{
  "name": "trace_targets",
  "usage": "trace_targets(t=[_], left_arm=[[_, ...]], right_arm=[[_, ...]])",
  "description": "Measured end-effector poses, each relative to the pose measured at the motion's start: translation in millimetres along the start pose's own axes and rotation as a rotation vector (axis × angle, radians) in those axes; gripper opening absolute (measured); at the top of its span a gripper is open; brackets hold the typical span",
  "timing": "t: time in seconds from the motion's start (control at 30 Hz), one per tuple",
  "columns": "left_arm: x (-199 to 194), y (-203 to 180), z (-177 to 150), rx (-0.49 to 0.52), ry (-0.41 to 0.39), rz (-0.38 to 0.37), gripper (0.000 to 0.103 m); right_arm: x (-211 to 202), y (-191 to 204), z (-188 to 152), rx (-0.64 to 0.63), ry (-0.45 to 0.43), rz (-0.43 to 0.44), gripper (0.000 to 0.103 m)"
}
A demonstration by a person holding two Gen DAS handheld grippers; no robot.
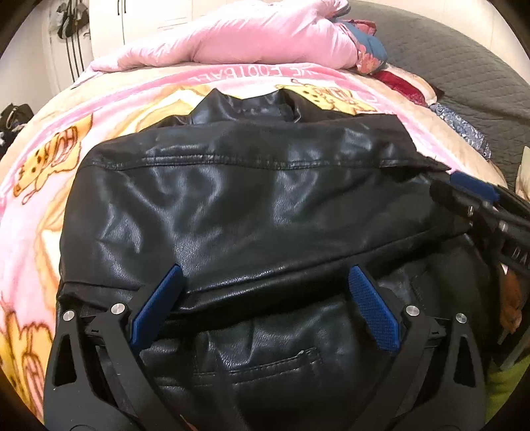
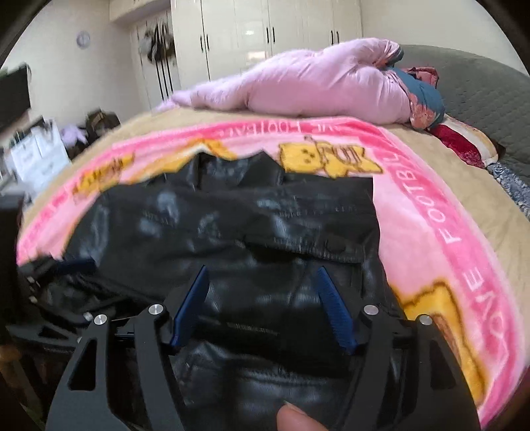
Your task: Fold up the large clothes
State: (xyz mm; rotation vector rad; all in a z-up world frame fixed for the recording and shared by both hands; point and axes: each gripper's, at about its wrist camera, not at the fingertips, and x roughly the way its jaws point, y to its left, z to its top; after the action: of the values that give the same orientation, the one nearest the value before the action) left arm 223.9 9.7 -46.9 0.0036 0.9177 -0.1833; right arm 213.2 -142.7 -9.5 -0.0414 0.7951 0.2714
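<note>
A black leather jacket lies on a pink cartoon blanket, collar at the far end and its near part folded over. My left gripper hovers over the jacket's near fold with its blue pads spread wide and nothing pinched. The right gripper reaches in at the jacket's right edge. In the right wrist view the jacket is blurred; my right gripper stands open above it, its pads apart from the leather. The left gripper shows at the left edge.
A pink padded garment is heaped at the far end of the bed, with a grey quilt to its right. White wardrobes line the back wall. A person's fingertip shows at the bottom of the right wrist view.
</note>
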Motion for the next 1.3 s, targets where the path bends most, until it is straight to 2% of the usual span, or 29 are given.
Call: trace_targets(t=[0.13, 0.27, 0.43, 0.63, 0.73, 1.0, 1.3], left_arm=[[5.1, 0.2, -2.9, 0.015, 0.011, 0.004, 0.093], [5.6, -2.5, -4.0, 0.03, 0.008, 0.019, 0.093], [1.7, -1.1, -3.3, 0.015, 0.003, 0.005, 0.093], [-12.4, 9.3, -1.0, -0.051, -0.018, -0.057, 0.093], [-18.9, 10.0, -1.5, -0.062, -0.026, -0.056, 0.094], [-35.7, 16.1, -2.4, -0.089, -0.056, -0.046, 0.094], [-62.1, 21.3, -4.5, -0.11, -0.095, -0.068, 0.094]], right_arm=[[28.3, -6.5, -13.4, 0.038, 0.131, -0.061, 0.067], [37.9, -10.2, -17.4, 0.058, 0.148, -0.062, 0.067], [28.3, -10.8, -20.8, 0.083, 0.114, -0.06, 0.07], [-6.1, -13.5, -24.3, 0.138, 0.038, -0.043, 0.087], [-18.9, -13.1, -24.1, 0.147, 0.002, -0.042, 0.097], [-39.0, -7.5, -23.0, 0.165, -0.05, -0.017, 0.099], [-67.6, 12.4, -16.6, 0.127, -0.104, -0.003, 0.099]])
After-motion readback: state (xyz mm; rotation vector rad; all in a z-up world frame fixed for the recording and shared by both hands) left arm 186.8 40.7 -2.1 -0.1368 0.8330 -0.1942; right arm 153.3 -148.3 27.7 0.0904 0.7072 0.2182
